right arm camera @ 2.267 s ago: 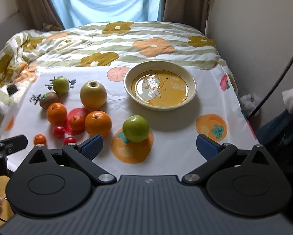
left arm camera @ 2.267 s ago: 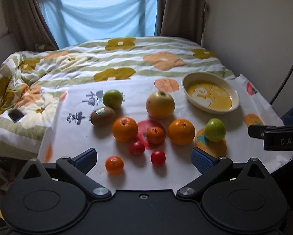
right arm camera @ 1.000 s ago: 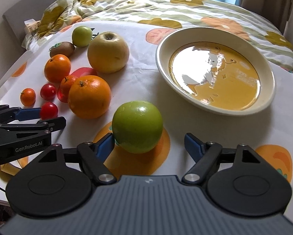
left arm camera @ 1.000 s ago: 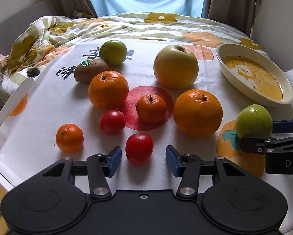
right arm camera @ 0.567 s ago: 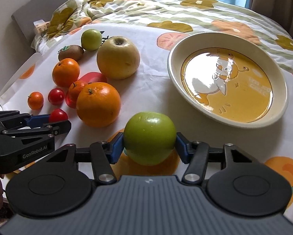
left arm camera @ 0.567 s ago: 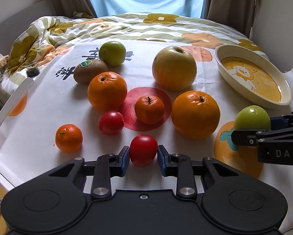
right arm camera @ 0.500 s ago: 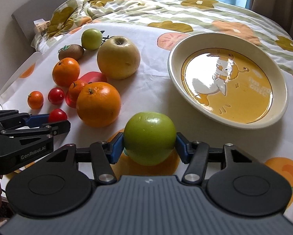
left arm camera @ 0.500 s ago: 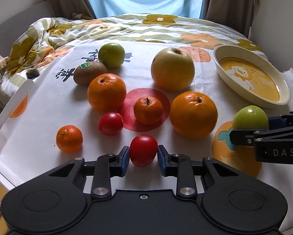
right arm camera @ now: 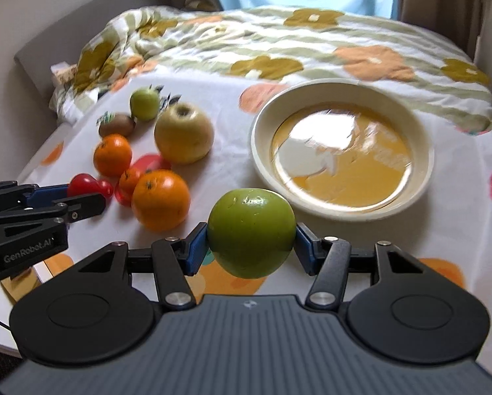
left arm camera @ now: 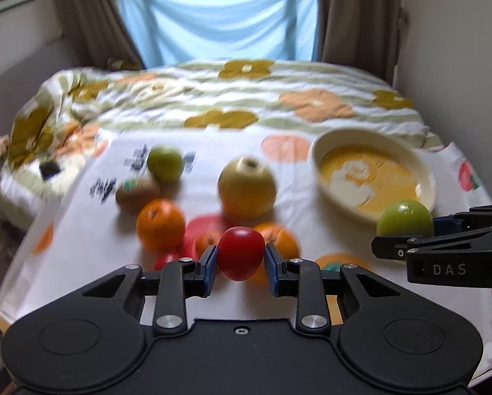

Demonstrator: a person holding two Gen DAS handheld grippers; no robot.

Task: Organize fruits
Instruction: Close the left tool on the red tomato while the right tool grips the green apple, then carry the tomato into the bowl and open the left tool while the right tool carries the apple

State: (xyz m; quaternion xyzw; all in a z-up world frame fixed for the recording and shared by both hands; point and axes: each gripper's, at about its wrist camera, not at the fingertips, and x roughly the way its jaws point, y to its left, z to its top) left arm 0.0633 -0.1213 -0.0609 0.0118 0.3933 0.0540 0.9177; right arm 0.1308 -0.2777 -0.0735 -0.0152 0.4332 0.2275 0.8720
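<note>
left wrist: left gripper (left arm camera: 241, 260) pinches tomato (left arm camera: 241, 253), angled downward.

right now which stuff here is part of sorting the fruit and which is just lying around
Part of the job:
- red tomato in the left gripper
- green apple in the right gripper
- dish
- loose fruit on the cloth, like the yellow apple

Lying about:
- quilt
- curtains

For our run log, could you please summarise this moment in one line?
left gripper: shut on red tomato | right gripper: shut on green apple | dish: empty
</note>
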